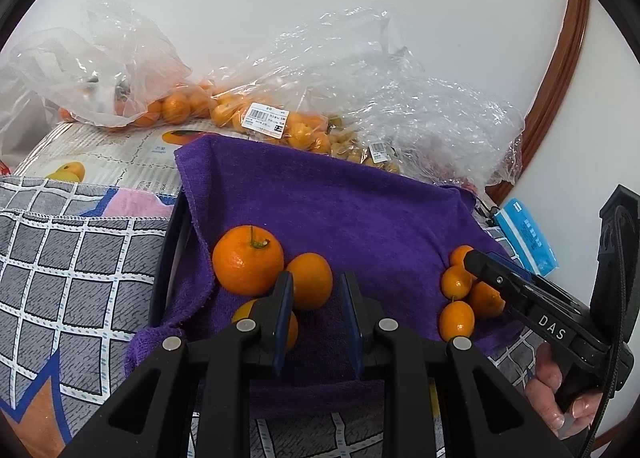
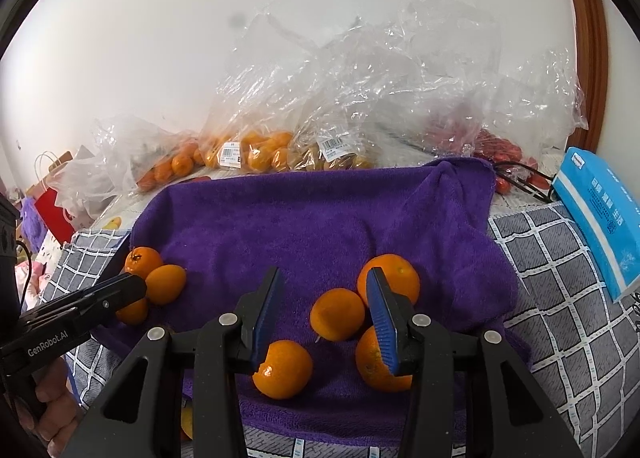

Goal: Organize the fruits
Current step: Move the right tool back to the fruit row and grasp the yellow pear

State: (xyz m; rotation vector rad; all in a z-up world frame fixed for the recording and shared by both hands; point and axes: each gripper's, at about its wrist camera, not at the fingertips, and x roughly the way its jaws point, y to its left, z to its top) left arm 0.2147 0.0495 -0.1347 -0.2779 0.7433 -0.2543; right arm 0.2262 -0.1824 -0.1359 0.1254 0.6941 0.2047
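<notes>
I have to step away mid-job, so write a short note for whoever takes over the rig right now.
Left gripper: open, empty, over the big oranges at the purple towel's left side.
Right gripper: open, empty, over the four small fruits on the right.
Done: two groups sorted by size, three big, four small.
Left: more fruit sits in the plastic bags behind the towel; carry on sorting it.
</notes>
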